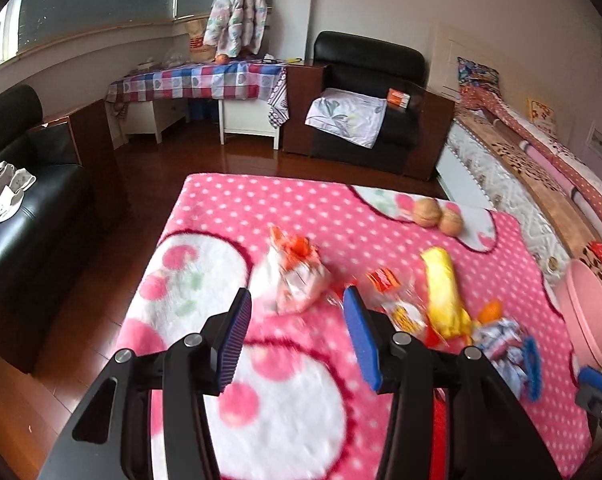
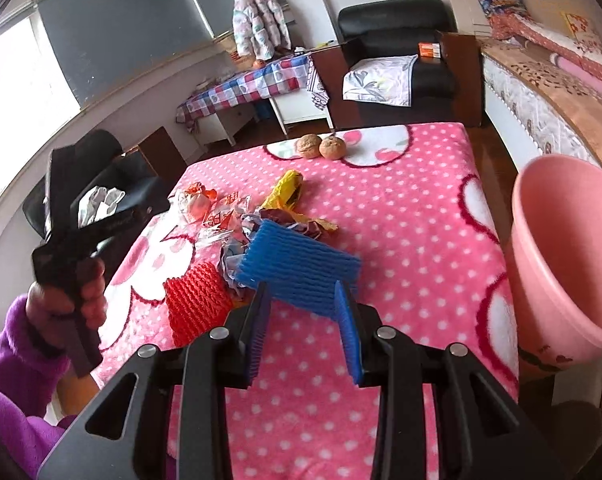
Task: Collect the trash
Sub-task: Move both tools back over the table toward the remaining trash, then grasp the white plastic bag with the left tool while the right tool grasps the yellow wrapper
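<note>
Holding blue foam net, bin to the right

Gripping the blue foam net by its near edge, the right gripper sits clamped above the pink desk. Its net's long axis runs crosswise. Rightward, nearby, stands the pink bin. Farther left, the left gripper hangs empty, jaws apart, facing wrappers.
</note>
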Action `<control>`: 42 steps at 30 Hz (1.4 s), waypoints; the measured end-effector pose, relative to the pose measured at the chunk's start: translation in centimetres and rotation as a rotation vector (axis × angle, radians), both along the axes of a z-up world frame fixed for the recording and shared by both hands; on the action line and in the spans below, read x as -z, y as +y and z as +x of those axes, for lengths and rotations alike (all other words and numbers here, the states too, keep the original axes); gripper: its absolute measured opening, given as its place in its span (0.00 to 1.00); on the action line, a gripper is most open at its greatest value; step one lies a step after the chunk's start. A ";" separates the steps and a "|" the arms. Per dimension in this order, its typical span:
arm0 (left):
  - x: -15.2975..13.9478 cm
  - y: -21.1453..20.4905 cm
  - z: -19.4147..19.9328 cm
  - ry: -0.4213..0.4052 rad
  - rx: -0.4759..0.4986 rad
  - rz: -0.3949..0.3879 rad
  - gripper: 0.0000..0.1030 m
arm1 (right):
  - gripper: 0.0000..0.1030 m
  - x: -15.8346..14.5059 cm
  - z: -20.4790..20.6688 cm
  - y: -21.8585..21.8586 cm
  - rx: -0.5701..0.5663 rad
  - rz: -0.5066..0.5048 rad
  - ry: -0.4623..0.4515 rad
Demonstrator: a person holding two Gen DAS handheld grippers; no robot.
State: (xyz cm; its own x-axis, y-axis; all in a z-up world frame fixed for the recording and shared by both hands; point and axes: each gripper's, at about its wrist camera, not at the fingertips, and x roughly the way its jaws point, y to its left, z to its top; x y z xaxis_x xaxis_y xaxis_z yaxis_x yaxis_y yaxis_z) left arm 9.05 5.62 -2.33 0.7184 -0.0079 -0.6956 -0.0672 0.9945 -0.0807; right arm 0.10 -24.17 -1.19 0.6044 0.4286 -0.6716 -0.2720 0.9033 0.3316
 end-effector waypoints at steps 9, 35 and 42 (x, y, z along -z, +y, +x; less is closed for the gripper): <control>1.5 1.4 3.2 0.025 -0.020 -0.021 0.46 | 0.33 -1.9 3.7 1.6 -0.032 0.010 -0.017; 2.3 3.4 2.0 0.000 0.036 -0.171 0.13 | 0.33 3.6 19.2 8.5 0.047 0.052 0.437; 1.7 3.2 1.0 -0.007 0.043 -0.200 0.13 | 0.33 5.4 20.4 9.2 0.065 0.021 0.486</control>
